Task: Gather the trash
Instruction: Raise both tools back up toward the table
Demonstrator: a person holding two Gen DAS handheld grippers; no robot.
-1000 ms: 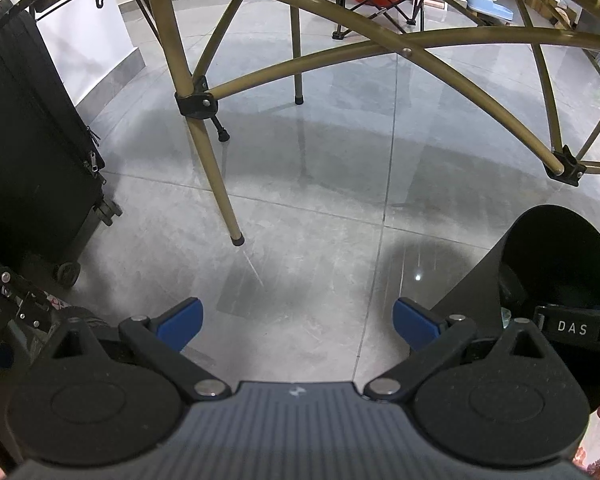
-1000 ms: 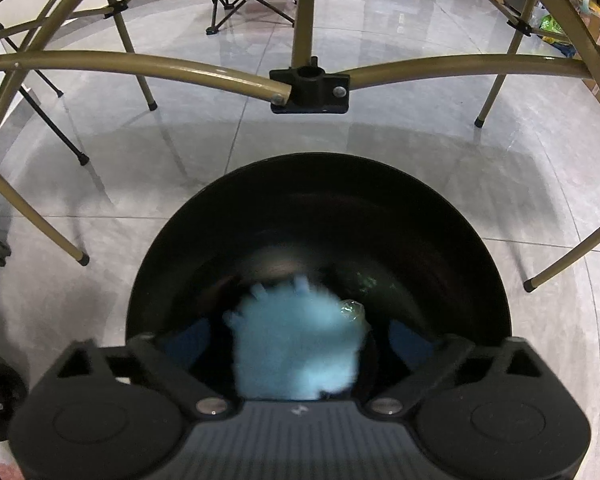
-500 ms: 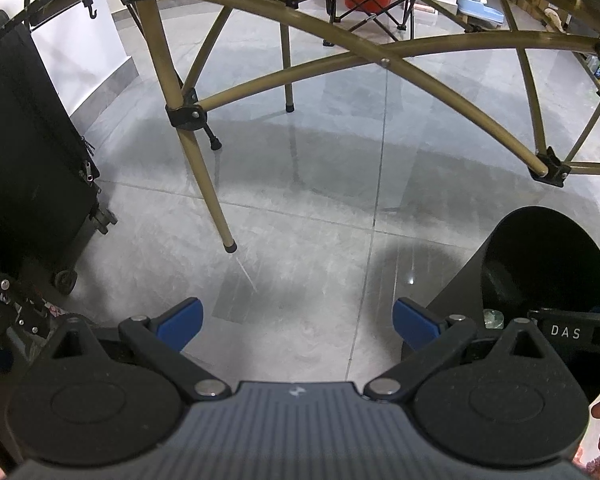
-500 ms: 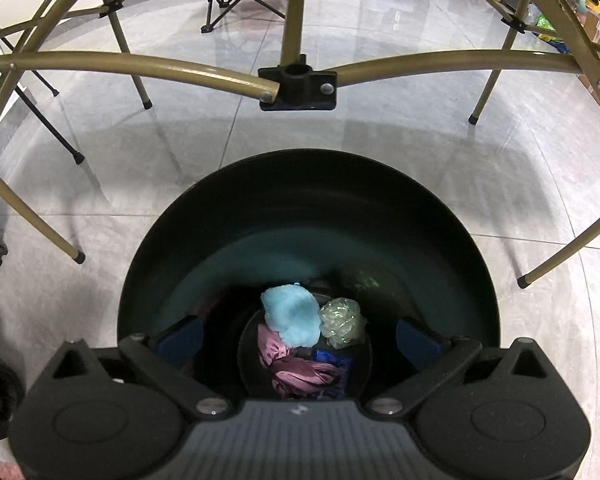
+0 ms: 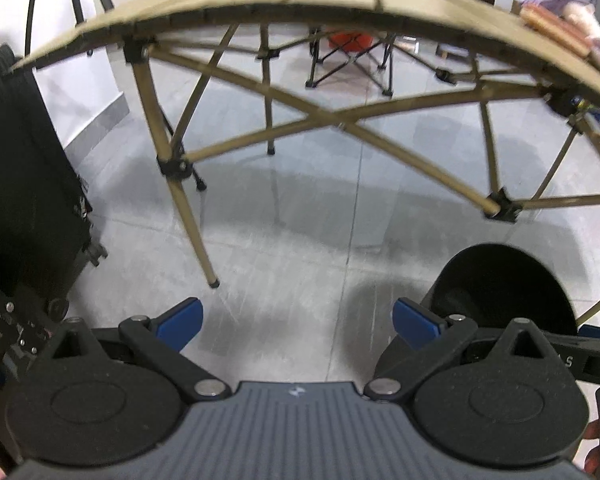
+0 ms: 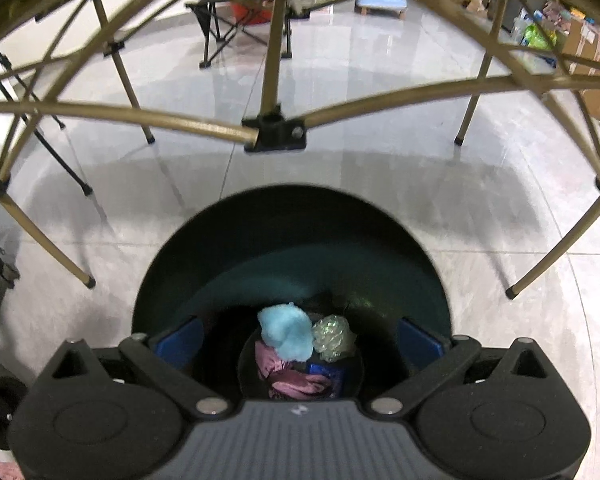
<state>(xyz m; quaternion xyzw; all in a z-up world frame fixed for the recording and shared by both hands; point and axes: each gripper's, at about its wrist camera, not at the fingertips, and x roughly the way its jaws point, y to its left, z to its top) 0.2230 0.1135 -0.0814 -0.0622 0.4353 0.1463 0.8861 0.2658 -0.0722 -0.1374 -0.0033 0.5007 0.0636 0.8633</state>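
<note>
Trash: blue wad (image 6: pixel 286 332), clear wrap (image 6: pixel 334 338), pink scrap (image 6: pixel 296 380), at bottom of black bin (image 6: pixel 292 224). Right gripper (image 6: pixel 300 340) released, empty, above bin rim; left gripper (image 5: pixel 298 318) released, beside bin over bare floor (image 5: pixel 300 240).

Grey tiled floor (image 5: pixel 300 216), folding table (image 5: pixel 284 4)
</note>
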